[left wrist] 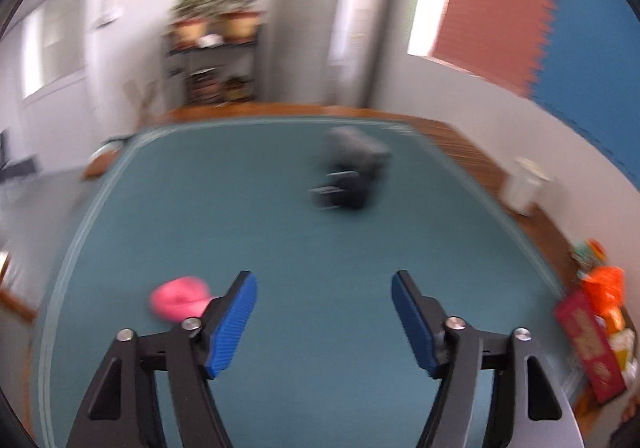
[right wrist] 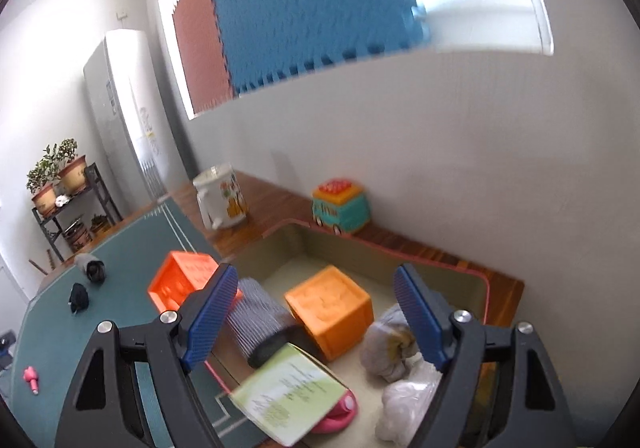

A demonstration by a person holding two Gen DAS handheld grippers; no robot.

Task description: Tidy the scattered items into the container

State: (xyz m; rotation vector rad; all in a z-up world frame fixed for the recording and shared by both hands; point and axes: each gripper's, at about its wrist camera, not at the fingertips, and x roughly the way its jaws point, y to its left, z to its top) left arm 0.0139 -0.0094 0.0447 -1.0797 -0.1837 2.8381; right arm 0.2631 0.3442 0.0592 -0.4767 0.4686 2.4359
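My left gripper (left wrist: 324, 284) is open and empty above the teal mat (left wrist: 280, 232). A pink item (left wrist: 180, 300) lies just left of its left finger. A grey rolled sock (left wrist: 356, 148) and a dark sock (left wrist: 344, 188) lie farther ahead, blurred. My right gripper (right wrist: 316, 280) is open and empty above the beige container (right wrist: 448, 268). Inside are an orange cube (right wrist: 332, 308), a grey striped sock roll (right wrist: 256, 312), a green booklet (right wrist: 288, 396), a pink item (right wrist: 340, 416) and grey bundles (right wrist: 392, 344). The grey sock (right wrist: 90, 266), dark sock (right wrist: 79, 298) and pink item (right wrist: 30, 376) lie on the mat.
An orange crate (right wrist: 184, 280) leans at the container's left edge. A white mug (right wrist: 222, 200) and a toy van (right wrist: 340, 208) stand on the wooden table by the wall. A plant shelf (right wrist: 68, 200) is at the back. A red box (left wrist: 588, 348) is at right.
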